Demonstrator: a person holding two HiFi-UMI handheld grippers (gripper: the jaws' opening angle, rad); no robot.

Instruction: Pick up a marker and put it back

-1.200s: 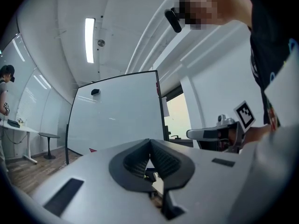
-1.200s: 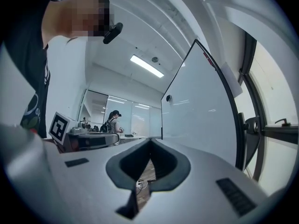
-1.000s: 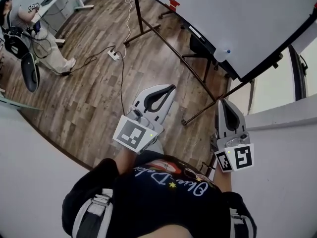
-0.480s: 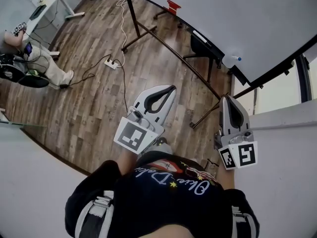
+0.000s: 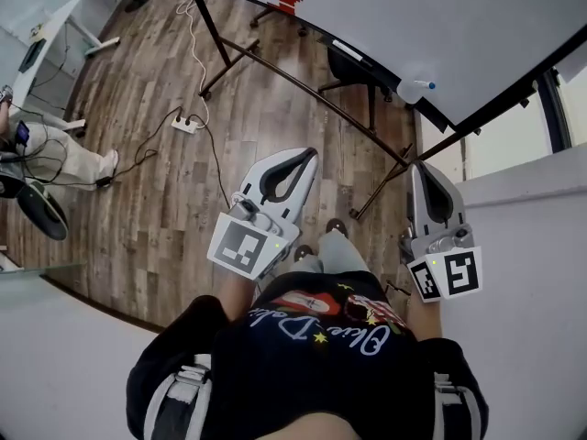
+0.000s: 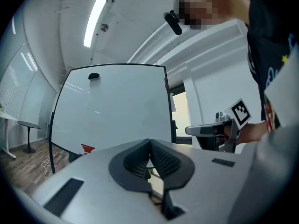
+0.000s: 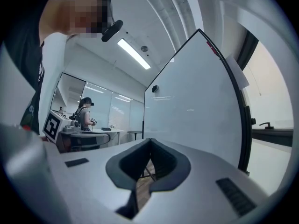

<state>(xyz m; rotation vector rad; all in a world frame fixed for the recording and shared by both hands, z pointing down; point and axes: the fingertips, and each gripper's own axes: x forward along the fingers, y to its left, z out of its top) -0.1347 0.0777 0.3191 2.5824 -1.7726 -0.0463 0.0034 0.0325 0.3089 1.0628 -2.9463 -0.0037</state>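
Both tongs are pinched fully shut with nothing in them: the left gripper and right gripper are held out near the person's waist. Farther off stands the whiteboard; what may be the marker lies at its lower edge, well apart from both.

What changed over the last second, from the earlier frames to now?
The wearer seems to have stepped toward the whiteboard: a leg now shows between the left hand-held gripper and the right hand-held gripper, and the seated person slid to the head view's left edge. Nothing was taken or released. Both grippers stayed shut, empty, pointing at the board.
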